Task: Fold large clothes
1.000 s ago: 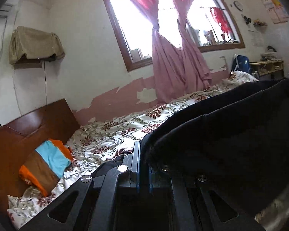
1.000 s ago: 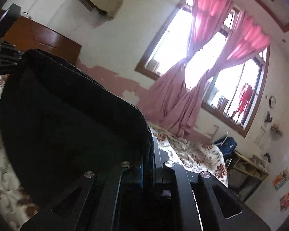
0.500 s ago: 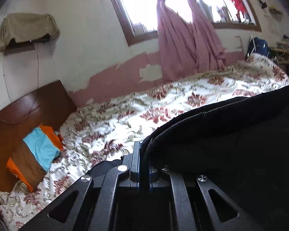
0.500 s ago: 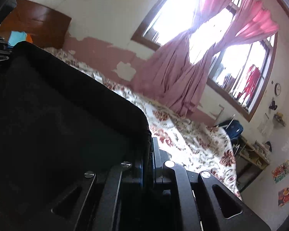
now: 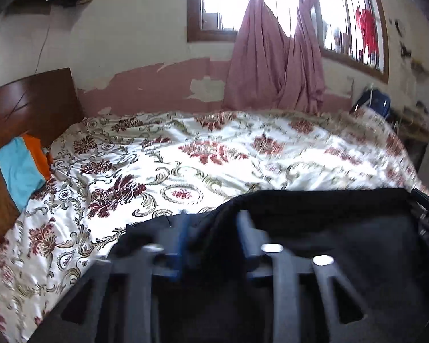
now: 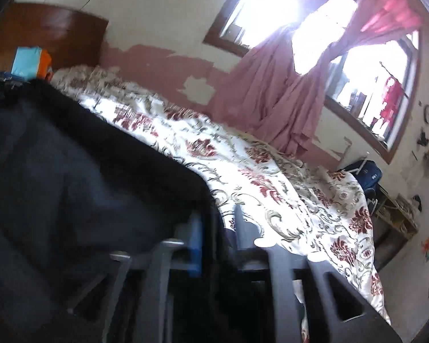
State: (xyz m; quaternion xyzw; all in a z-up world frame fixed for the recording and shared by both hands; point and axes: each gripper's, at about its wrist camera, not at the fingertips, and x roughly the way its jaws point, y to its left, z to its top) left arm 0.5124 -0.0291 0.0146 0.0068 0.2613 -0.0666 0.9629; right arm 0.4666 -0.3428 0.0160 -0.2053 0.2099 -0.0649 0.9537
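**A:** So where is the garment?

**B:** A large black garment [image 5: 314, 223] fills the lower right of the left view, its folded edge lying on the floral bedspread [image 5: 214, 148] at mid-frame. The left gripper [image 5: 211, 228] is opening, cloth between its jaws. The right gripper [image 6: 217, 228] is opening too.

**A:** What makes this release go well?

**B:** Probably letting both corners drop together, then backing straight out so the fold stays square.

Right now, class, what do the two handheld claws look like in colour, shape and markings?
Both match: the left claw and right claw have dark grey, flat, plastic-looking fingers with cut-out openings, round silver screw heads and a blue pad inside one finger. No cables, sleeves or markings show.
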